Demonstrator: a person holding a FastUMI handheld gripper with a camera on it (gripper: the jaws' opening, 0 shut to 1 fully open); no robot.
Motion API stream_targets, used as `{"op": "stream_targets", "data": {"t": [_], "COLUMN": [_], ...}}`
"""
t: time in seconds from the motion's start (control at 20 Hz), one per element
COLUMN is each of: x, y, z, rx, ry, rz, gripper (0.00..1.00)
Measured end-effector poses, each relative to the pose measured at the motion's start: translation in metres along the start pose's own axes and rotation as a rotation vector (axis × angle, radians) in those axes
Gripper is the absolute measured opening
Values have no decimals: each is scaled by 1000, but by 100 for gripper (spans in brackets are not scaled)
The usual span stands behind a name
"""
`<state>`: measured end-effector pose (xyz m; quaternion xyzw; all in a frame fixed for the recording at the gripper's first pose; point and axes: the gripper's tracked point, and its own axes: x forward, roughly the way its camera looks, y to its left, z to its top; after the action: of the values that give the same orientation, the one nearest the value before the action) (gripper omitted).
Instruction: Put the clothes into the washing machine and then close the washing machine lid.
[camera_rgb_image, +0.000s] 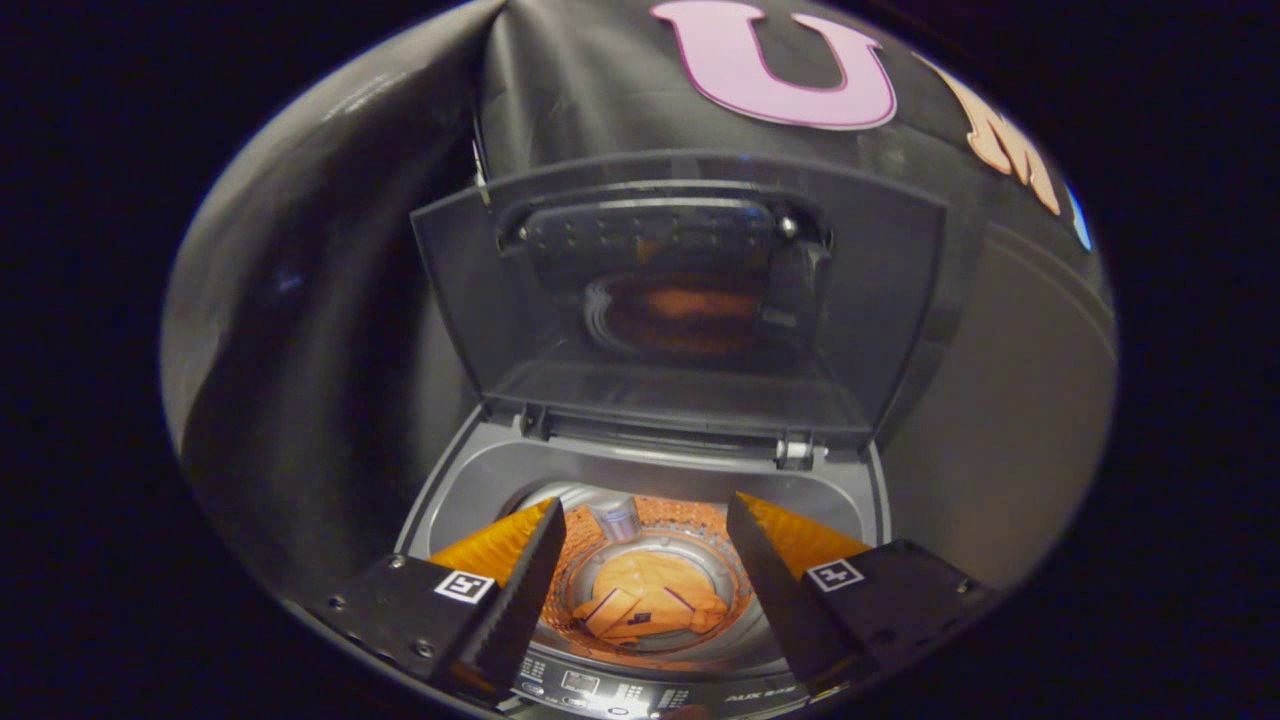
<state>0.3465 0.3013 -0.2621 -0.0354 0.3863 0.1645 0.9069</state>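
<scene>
A grey top-loading washing machine (470, 480) stands below and ahead of me with its dark see-through lid (680, 300) raised upright at the back. An orange garment (650, 600) lies folded at the bottom of the steel drum (575, 570), seen between my fingers. My gripper (645, 520) hangs open above the drum opening, with nothing between its fingers (520, 580). The lid's glass reflects the orange garment faintly.
The machine's control panel (650, 690) runs along the near rim just under my fingers. Black cloth wall (330, 300) hangs behind and to both sides of the machine, close around the raised lid.
</scene>
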Motion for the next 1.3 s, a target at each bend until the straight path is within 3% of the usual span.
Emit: {"op": "stream_targets", "data": {"t": [0.2,0.45,0.6,0.8,0.85,1.05,1.1,1.2,1.3], "x": [-10,-15,-20,-11,-2,15,23,25,24], "y": [25,36,22,-7,-11,-27,-26,-27,-22], "z": [42,110,168,216,217,208,199,215,202], "rx": [-41,-38,62,212,226,141,135,58,104], "ry": [-48,-209,-384,-522,-517,-511,-474,-563,-544], "rz": [54,19,-43,-124,-109,-247,-252,-262,-235], "gripper": [98,97,97,96,96,96,96,97,97]}}
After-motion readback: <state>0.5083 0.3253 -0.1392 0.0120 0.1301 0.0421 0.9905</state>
